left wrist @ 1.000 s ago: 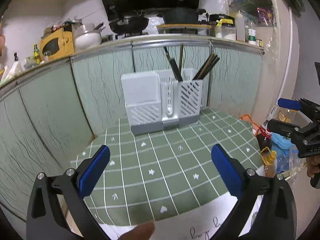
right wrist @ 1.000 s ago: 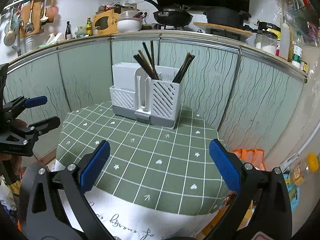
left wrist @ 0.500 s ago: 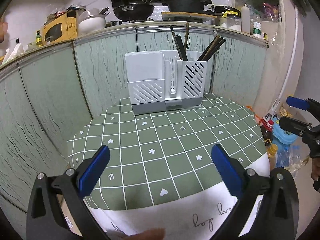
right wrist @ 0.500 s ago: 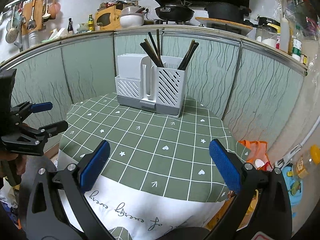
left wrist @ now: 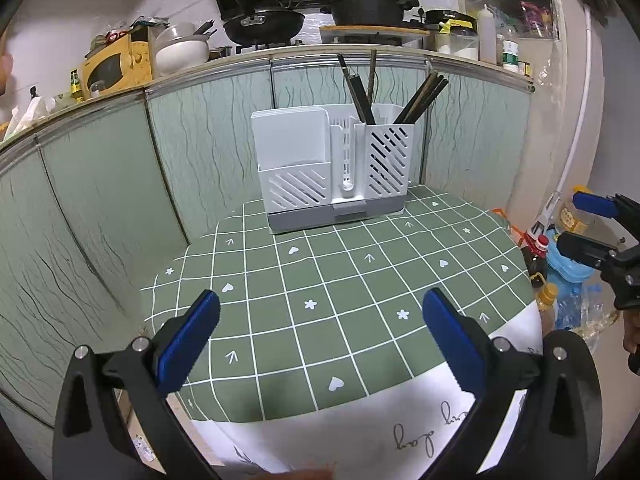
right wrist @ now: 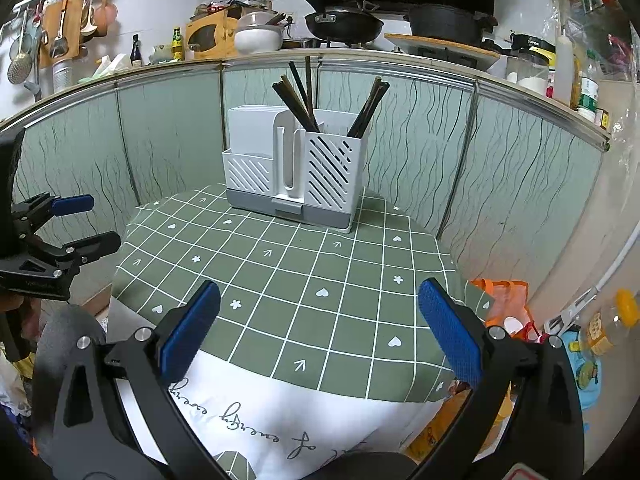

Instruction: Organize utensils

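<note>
Cursive black writing runs along the white hem of the tablecloth (right wrist: 320, 276); in the right wrist view it appears upside down and cannot be read with certainty. The cloth's green top is gridded with white lines and printed with small hearts, stars and arrows.

At the far edge of the table stands a white slotted utensil holder (left wrist: 334, 172) on a grey base, close to the green panelled wall (left wrist: 100, 184). Its right compartment holds dark chopsticks (left wrist: 420, 98) leaning right, and a second bunch of dark chopsticks (left wrist: 358, 88) leans left from the section just behind the middle divider. The left compartment holds flat white boards (left wrist: 290, 136) standing upright.

The left gripper (left wrist: 320, 344) hangs over the near edge of the table, its blue-padded jaws spread wide with nothing between them. The right gripper (right wrist: 320, 336) is likewise wide apart and empty, near the table's front edge.

On the far counter sit a black wok (right wrist: 344, 26) and a yellow box-like appliance (left wrist: 116, 66); their labels are too small to read.
</note>
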Demonstrator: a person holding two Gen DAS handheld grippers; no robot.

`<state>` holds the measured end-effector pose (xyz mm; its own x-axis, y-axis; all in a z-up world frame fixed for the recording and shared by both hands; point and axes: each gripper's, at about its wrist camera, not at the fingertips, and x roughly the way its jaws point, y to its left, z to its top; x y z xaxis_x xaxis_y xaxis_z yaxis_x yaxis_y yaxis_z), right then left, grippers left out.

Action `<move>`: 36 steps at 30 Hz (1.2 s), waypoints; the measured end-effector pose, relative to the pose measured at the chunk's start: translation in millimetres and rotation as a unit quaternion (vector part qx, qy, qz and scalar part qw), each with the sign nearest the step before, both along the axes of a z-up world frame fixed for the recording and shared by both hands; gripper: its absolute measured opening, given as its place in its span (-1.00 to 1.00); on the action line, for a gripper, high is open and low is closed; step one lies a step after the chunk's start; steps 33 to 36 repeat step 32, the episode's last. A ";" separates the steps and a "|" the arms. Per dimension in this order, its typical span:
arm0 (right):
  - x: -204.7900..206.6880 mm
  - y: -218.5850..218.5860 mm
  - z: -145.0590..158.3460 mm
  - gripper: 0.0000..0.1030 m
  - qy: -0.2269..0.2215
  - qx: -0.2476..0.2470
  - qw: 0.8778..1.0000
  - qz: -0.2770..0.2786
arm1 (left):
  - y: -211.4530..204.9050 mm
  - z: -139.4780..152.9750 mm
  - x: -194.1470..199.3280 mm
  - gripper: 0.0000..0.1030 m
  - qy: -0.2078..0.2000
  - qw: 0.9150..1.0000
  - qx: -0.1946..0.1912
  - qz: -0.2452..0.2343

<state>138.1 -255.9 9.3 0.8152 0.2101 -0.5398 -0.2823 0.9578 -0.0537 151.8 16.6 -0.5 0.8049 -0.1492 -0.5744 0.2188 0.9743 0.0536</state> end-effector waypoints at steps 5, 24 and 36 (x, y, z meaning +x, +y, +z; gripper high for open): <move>0.5 -1.7 -1.1 0.85 0.000 -0.001 1.000 -0.002 | 0.0 0.5 -0.3 0.93 0.004 1.000 -0.004 -0.004; -0.6 -5.7 1.3 0.85 -0.004 0.006 1.000 -0.008 | -1.7 0.8 -1.4 0.93 0.006 1.000 -0.010 -0.011; -3.4 -6.9 8.0 0.85 -0.012 0.007 1.000 -0.009 | -1.7 6.5 -3.0 0.93 0.000 1.000 -0.009 -0.011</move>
